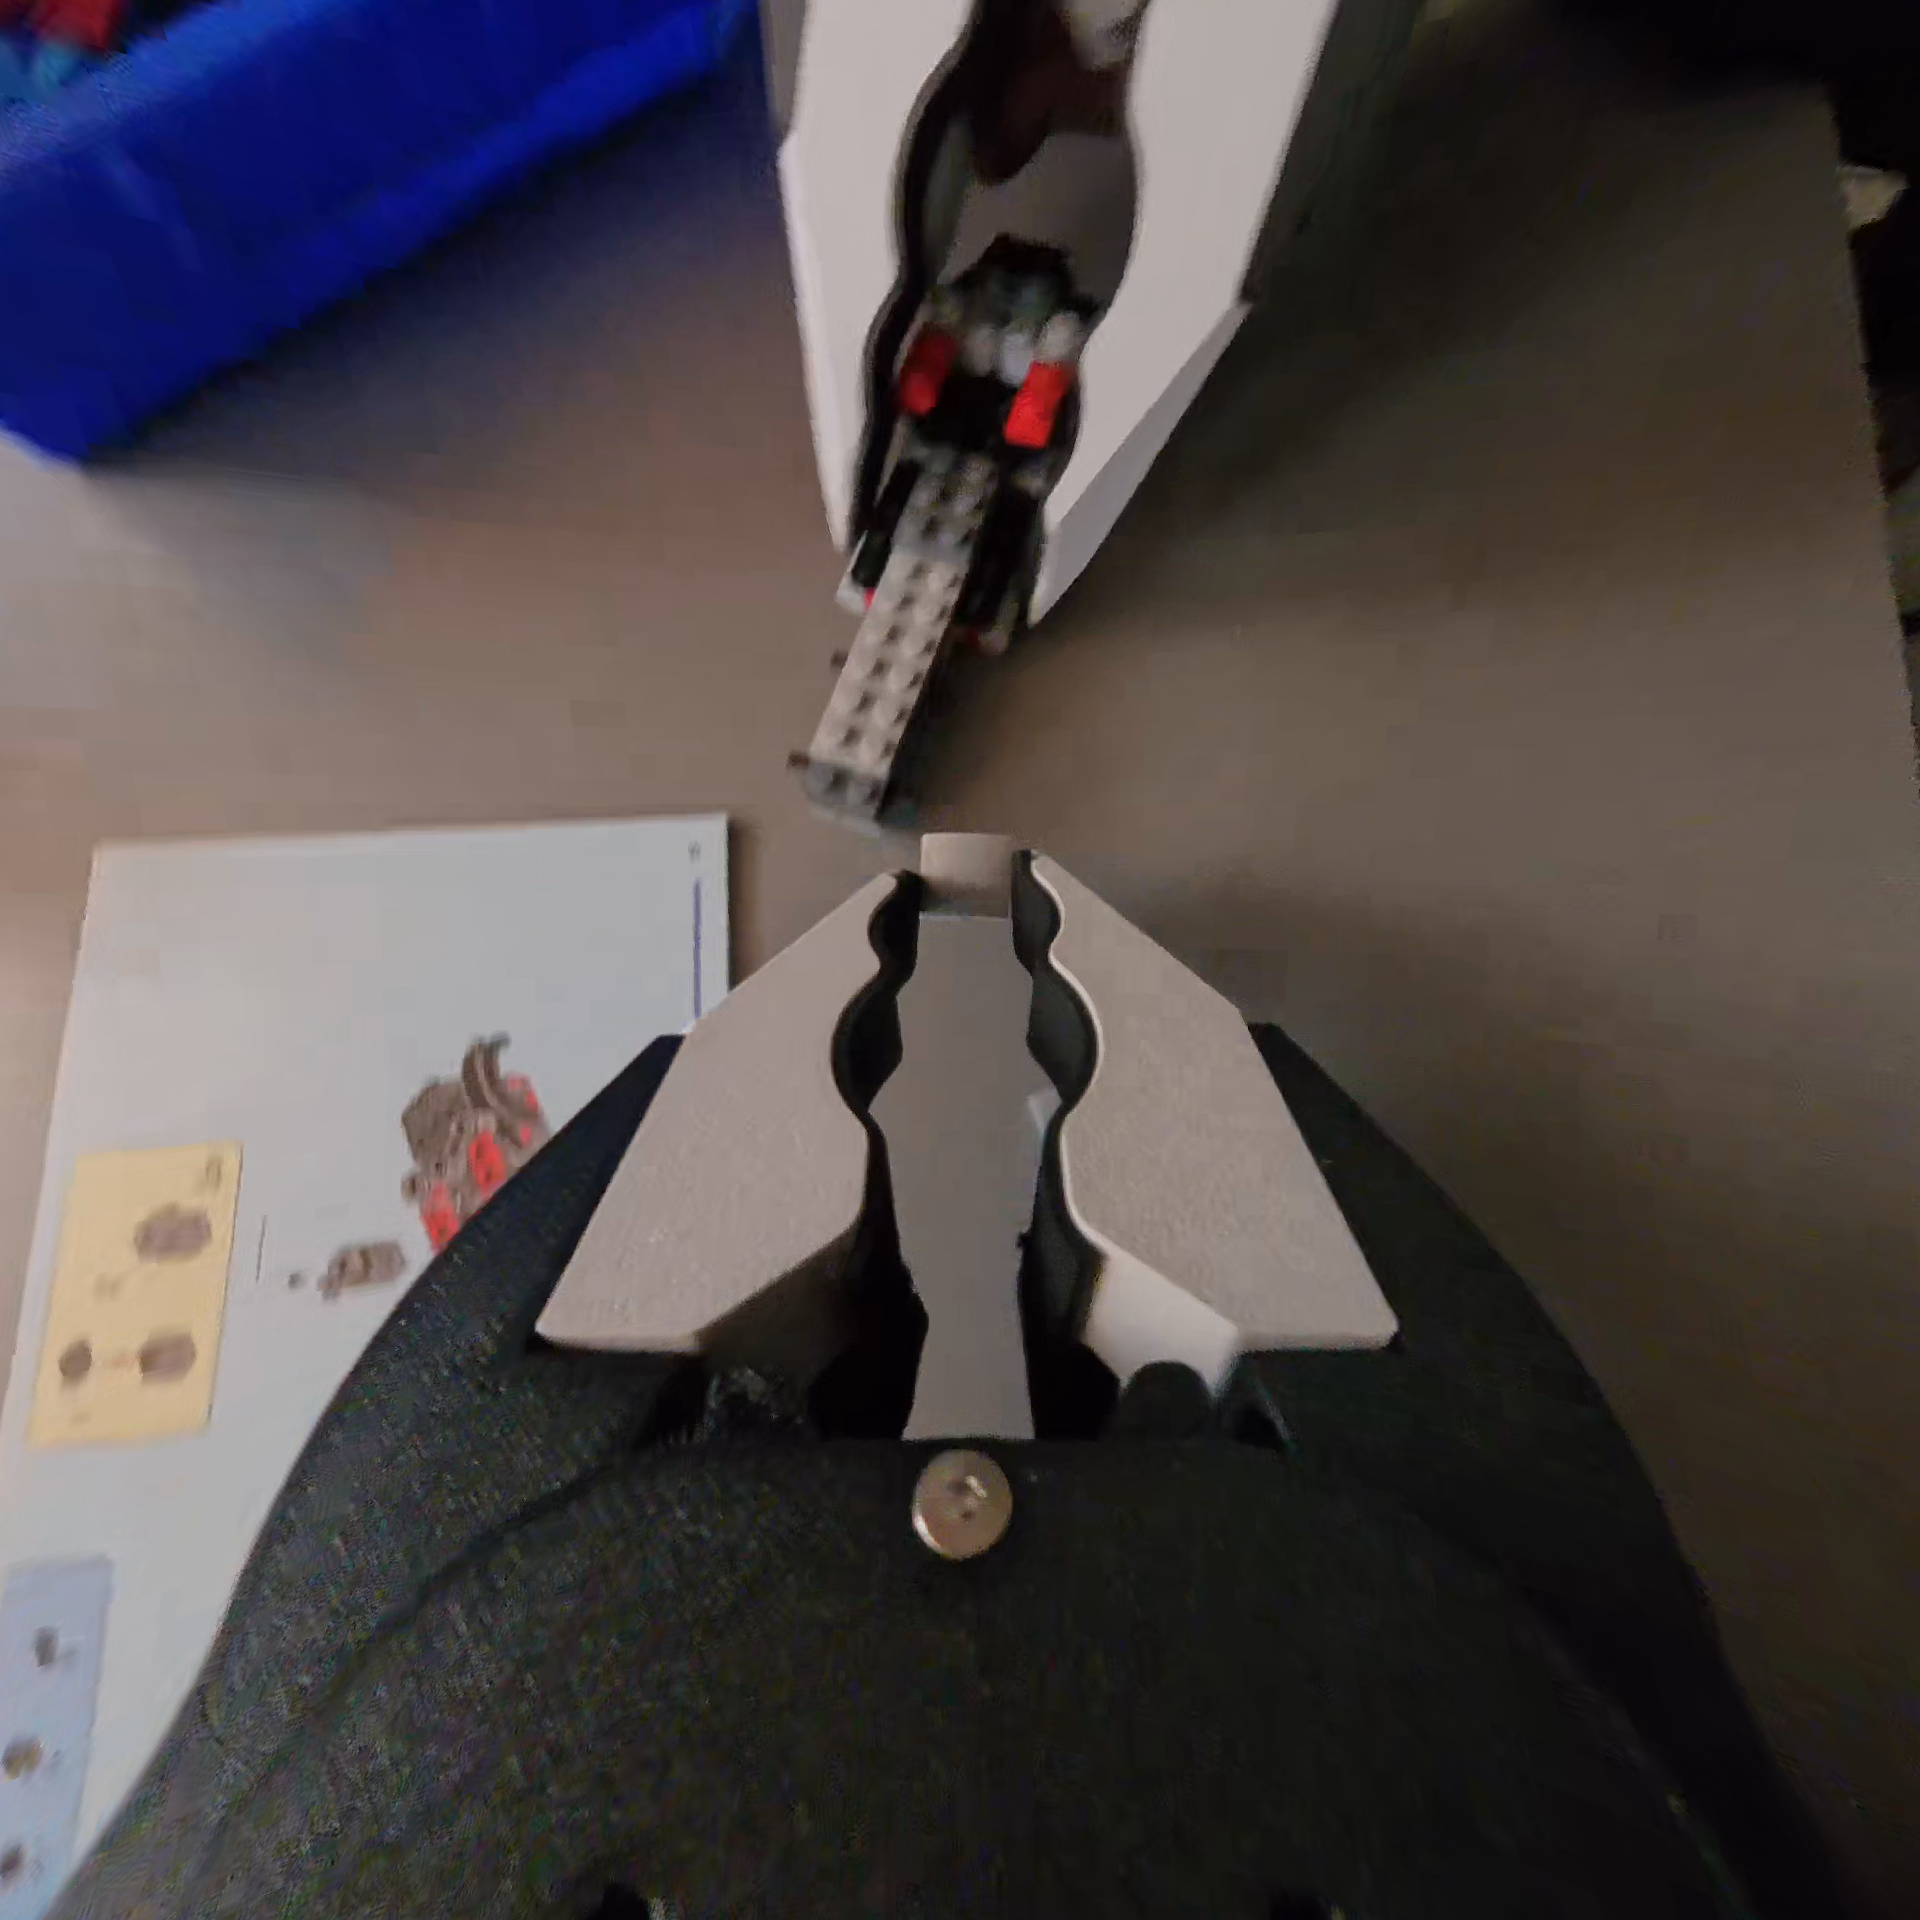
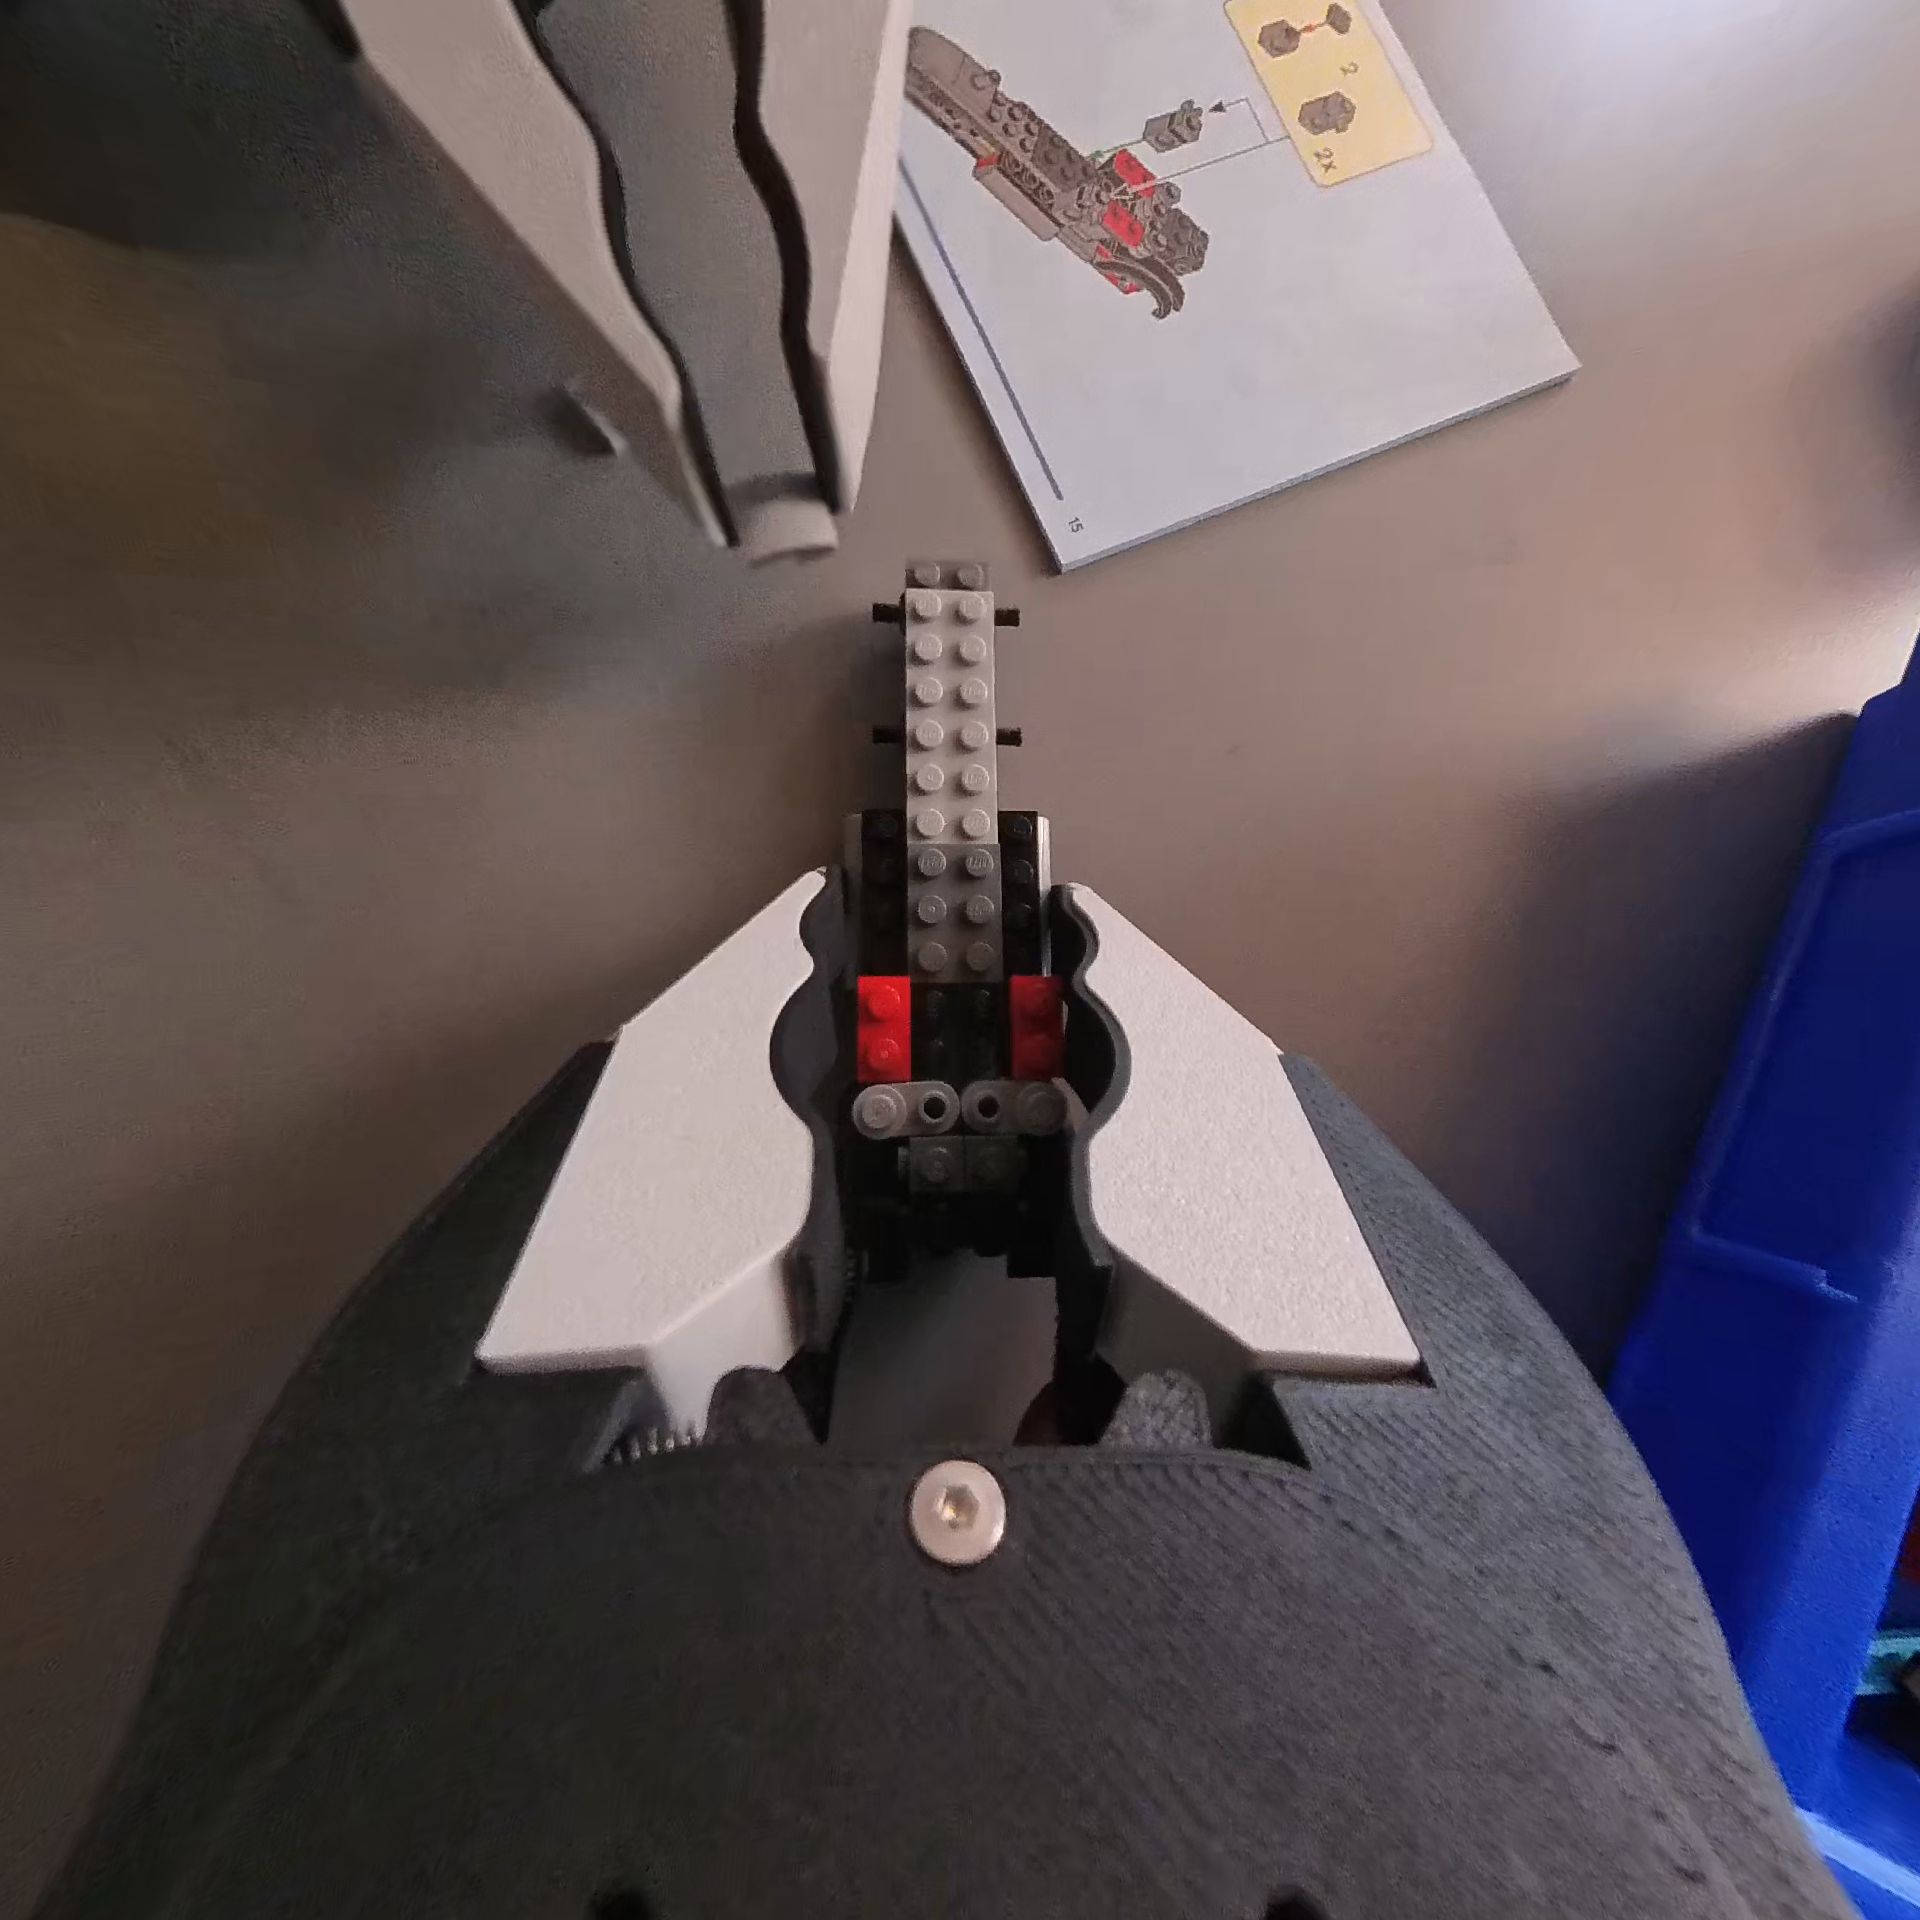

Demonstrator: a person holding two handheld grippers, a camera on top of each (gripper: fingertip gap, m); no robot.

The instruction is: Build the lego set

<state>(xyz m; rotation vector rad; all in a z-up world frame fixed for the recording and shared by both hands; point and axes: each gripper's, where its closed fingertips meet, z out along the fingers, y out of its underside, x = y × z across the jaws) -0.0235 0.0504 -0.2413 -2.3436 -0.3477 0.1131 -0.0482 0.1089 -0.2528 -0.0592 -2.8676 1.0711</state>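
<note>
Studs on the lego model [image 2: 951, 914] read sharply only in the right wrist view, where the right tool [image 2: 951, 904] is closed on its black and red rear half, the light grey studded strip jutting forward over the grey counter [image 2: 416, 779]. From the left wrist view the same model [image 1: 935, 540] is blurred and seen end on, its tip near the left tool [image 1: 964, 883], whose fingers pinch a small pale grey piece [image 1: 964, 868]; what kind of piece cannot be made out. That left tool [image 2: 774, 499] shows in the right view too, cut off by the upper edge. The instruction booklet [image 2: 1226, 343] lies flat on the counter and is clear in the right view, smeared in the left view [image 1: 364, 1039]. A blue bin [image 2: 1787, 1195] stands at the counter's edge, its contents hardly visible.
</note>
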